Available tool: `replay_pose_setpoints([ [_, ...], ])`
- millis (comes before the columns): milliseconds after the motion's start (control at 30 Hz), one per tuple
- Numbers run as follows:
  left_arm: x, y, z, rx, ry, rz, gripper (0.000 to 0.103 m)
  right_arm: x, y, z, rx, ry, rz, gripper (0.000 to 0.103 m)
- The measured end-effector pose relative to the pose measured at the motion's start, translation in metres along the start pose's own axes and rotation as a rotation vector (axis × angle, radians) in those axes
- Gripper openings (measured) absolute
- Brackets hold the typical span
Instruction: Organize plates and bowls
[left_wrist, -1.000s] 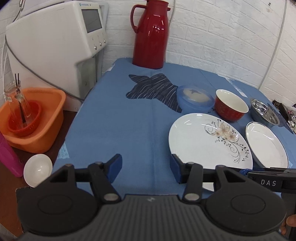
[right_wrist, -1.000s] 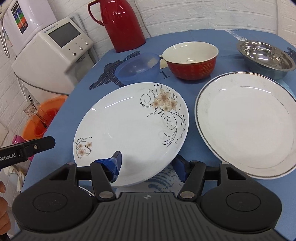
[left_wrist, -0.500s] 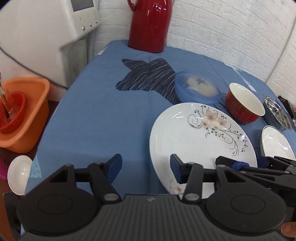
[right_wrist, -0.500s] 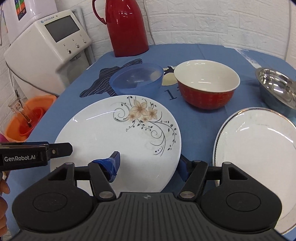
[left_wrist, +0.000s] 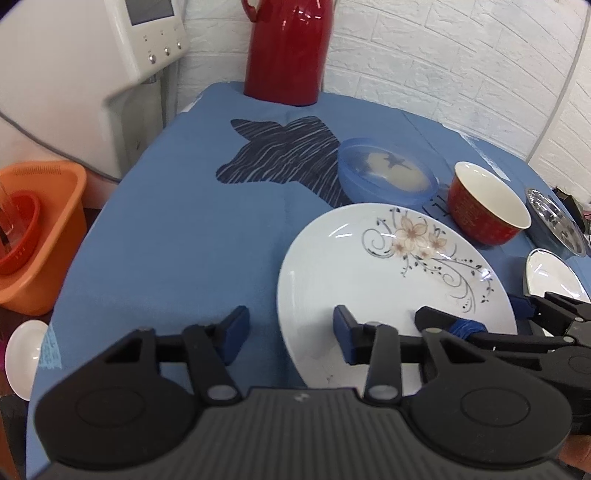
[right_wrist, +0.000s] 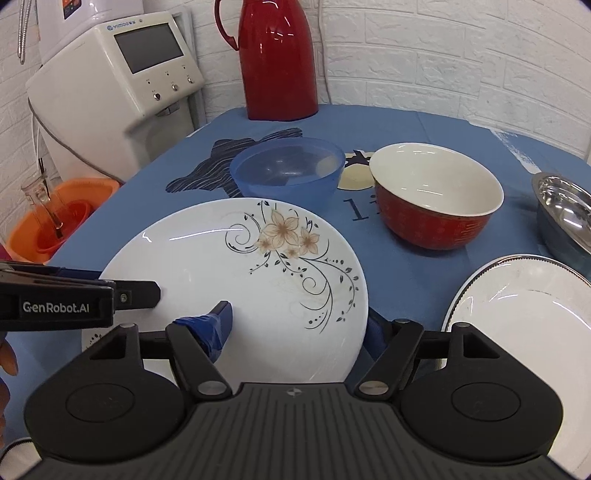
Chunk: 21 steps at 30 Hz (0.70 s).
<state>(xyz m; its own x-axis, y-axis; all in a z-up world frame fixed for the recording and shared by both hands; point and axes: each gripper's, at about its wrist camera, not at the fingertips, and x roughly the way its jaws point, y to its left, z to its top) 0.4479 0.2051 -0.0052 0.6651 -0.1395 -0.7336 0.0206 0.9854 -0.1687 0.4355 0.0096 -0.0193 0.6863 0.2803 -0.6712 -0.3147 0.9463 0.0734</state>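
Note:
A white flowered plate (left_wrist: 369, 288) (right_wrist: 240, 280) lies on the blue cloth. My right gripper (right_wrist: 295, 328) is open and straddles its near right rim: the left finger rests over the plate, and the right finger is partly hidden beyond the edge. My left gripper (left_wrist: 288, 332) is open, its right finger over the plate's near left rim and its left finger over bare cloth. Behind the plate stand a blue plastic bowl (right_wrist: 288, 170) and a red bowl (right_wrist: 436, 195). To the right are a steel bowl (right_wrist: 565, 214) and a grey-rimmed white plate (right_wrist: 524, 314).
A tall red thermos (left_wrist: 288, 51) stands at the table's far edge, beside a white machine (left_wrist: 110, 66). Off the table's left side are an orange basin (left_wrist: 37, 236) and a small white bowl (left_wrist: 22, 354). Bare blue cloth (left_wrist: 184, 240) lies left of the plate.
Both grippers have moved forward and in over the flowered plate. The left gripper's right finger now overlaps its rim. The gap between the two plates has widened.

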Motion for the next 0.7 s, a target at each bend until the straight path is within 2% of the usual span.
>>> replay_pose_setpoints([
  [33, -0.001, -0.001, 0.000, -0.001, 0.001, -0.007, 0.027, -0.001, -0.002, -0.001, -0.009, -0.008, 0.009, 0.051],
  [133, 0.000, -0.002, 0.001, -0.021, -0.001, -0.002, 0.023, -0.004, -0.011, 0.000, -0.010, -0.006, 0.027, 0.039],
  [200, -0.001, -0.001, 0.001, -0.042, 0.002, -0.008, 0.020, -0.005, -0.015, 0.002, 0.006, 0.007, 0.038, 0.034],
  [267, -0.002, 0.000, 0.000, -0.046, 0.008, -0.011, 0.016, -0.008, -0.014, 0.001, 0.017, 0.013, 0.043, 0.034],
  [433, -0.012, -0.001, 0.002, -0.022, -0.022, 0.034, 0.013, -0.014, -0.008, -0.004, 0.064, 0.019, 0.082, 0.035],
  [533, -0.020, -0.003, 0.003, 0.002, -0.044, 0.056, 0.013, -0.019, -0.002, -0.005, 0.056, 0.010, 0.087, 0.037],
  [700, -0.030, -0.003, -0.004, 0.009, -0.056, 0.050, 0.013, -0.027, 0.001, -0.008, 0.070, -0.014, 0.086, 0.039],
])
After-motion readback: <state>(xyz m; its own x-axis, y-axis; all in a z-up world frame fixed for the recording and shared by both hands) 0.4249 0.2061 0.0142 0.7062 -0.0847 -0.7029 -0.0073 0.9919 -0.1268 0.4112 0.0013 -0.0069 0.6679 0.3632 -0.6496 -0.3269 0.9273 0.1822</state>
